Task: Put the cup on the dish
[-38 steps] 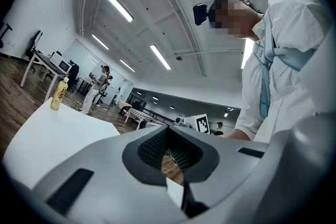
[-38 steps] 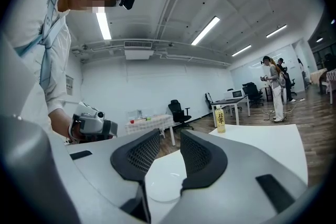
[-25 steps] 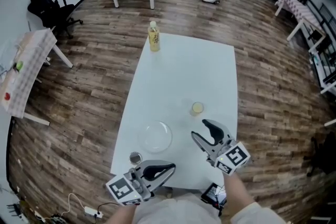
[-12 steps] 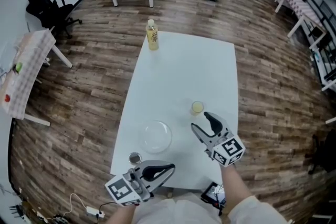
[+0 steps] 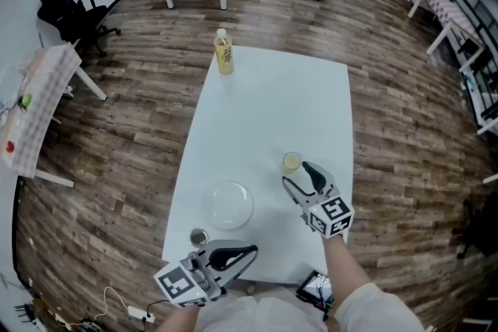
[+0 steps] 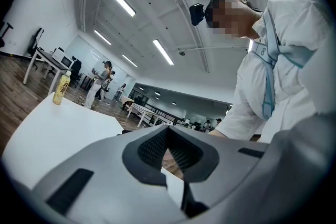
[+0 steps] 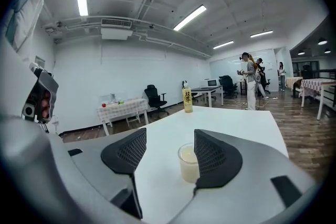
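1. My right tongs (image 5: 296, 174) are over the tabletop (image 5: 272, 105), and the jaws are opening as I speak.
2. The right gripper view shows a wide gap between the two pads (image 7: 169, 138). Neither pad is pressing on anything.
3. The cup (image 5: 292, 161) stands upright on the tabletop just ahead of those tips. It is clear plastic with a pale yellowish fill.
4. In the right gripper view the cup (image 7: 187, 163) sits toward the right-hand pad, which covers part of it. I can't tell whether the pad brushes the cup.
5. The dish (image 5: 229, 204) is clear and round and lies flat on the tabletop to the left of the cup. The two are apart, so the cup is not on the dish.
6. My left tongs (image 5: 250, 249) hang at the near edge of the tabletop, below the dish.
7. The left gripper view shows those jaws (image 6: 167, 140) closed together with nothing between them.
8. A small round object (image 5: 199, 235) sits near the left tongs, by the tabletop's near corner.
9. A yellow bottle (image 5: 224, 52) stands upright at the far left end of the tabletop, well apart from everything else.
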### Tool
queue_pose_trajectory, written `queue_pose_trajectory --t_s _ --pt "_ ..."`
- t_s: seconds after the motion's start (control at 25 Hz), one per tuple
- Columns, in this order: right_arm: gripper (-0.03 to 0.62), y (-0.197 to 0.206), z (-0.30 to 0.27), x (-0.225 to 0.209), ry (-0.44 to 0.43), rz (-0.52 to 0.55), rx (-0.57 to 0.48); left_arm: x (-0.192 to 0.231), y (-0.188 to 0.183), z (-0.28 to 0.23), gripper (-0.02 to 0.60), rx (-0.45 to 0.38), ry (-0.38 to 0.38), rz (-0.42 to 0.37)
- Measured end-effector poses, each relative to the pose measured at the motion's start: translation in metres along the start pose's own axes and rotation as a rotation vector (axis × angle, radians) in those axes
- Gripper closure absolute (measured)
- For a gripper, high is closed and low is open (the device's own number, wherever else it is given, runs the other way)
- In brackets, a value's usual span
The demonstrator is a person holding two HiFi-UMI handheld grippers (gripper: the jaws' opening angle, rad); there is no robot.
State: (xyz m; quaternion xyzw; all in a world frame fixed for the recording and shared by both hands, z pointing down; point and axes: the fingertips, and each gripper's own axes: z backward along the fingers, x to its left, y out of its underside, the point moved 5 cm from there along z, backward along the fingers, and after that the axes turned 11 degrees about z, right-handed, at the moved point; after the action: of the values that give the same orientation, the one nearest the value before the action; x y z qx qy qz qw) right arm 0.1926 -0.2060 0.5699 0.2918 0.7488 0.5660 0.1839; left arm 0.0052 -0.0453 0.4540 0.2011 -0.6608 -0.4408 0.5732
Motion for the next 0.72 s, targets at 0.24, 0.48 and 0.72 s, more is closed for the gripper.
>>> queue_pose_trajectory --t_s 0.24,0.48,0.72 --pt "0.302 0.017 -0.014 -0.010 0.028 0.004 0.046 0.004 0.002 0.001 0.580 -0.002 -0.010 -0.006" --pt "0.290 0.033 -0.027 -0.021 0.038 0.007 0.114 0.007 0.000 -0.001 0.580 0.015 -0.024 0.000" --pt "0.287 0.042 -0.035 -0.025 0.034 0.019 0.150 0.009 0.000 -0.005 0.580 0.021 -0.023 -0.007"
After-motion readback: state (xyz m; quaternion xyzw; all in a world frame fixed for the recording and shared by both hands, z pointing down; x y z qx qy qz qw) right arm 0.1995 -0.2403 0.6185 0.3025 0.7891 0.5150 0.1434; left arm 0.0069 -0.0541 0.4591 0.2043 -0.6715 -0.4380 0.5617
